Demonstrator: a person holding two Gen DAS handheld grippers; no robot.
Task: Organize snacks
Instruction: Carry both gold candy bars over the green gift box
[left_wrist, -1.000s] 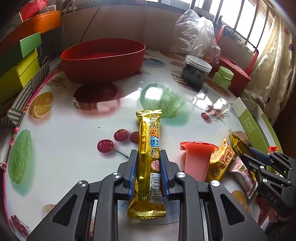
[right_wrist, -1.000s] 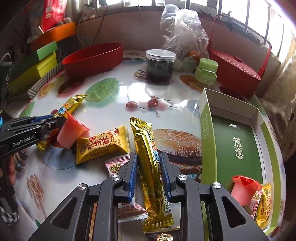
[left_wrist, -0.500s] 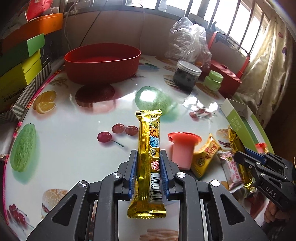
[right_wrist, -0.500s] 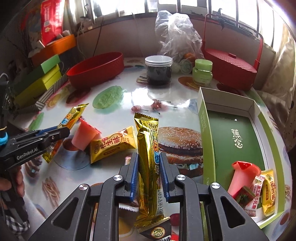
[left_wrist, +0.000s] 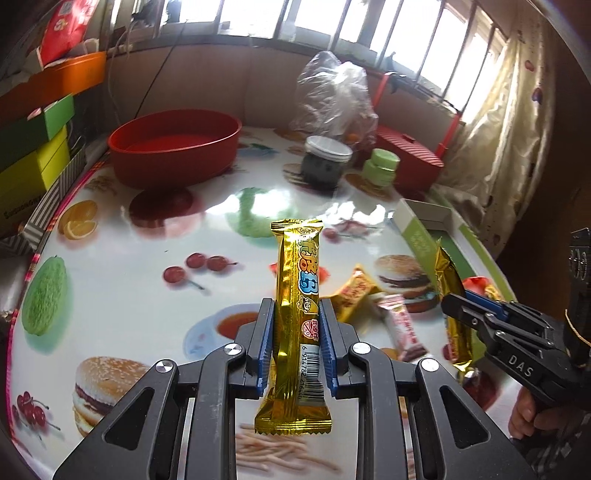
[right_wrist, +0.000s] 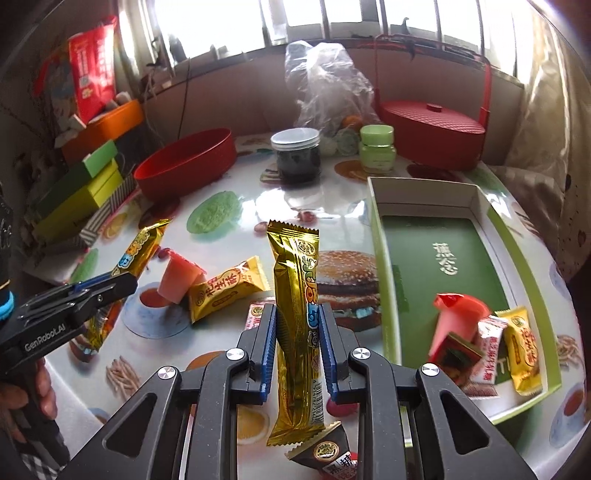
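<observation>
Right wrist: right tongs (right_wrist: 297, 347) clamp a gold bar (right_wrist: 295, 317) upright above the bench's near edge; green box (right_wrist: 443, 251) lies rightward (nearer this hand). Left tongs (left_wrist: 297, 343) likewise pinch another gold bar (left_wrist: 299, 314).

the left gripper (left_wrist: 297, 321) clamped a gold snack bar (left_wrist: 298, 306) above the printed table (left_wrist: 122, 266); the right gripper (left_wrist: 452, 301) gripped another gold bar (left_wrist: 452, 291) beside a green box (left_wrist: 417, 236)
</observation>
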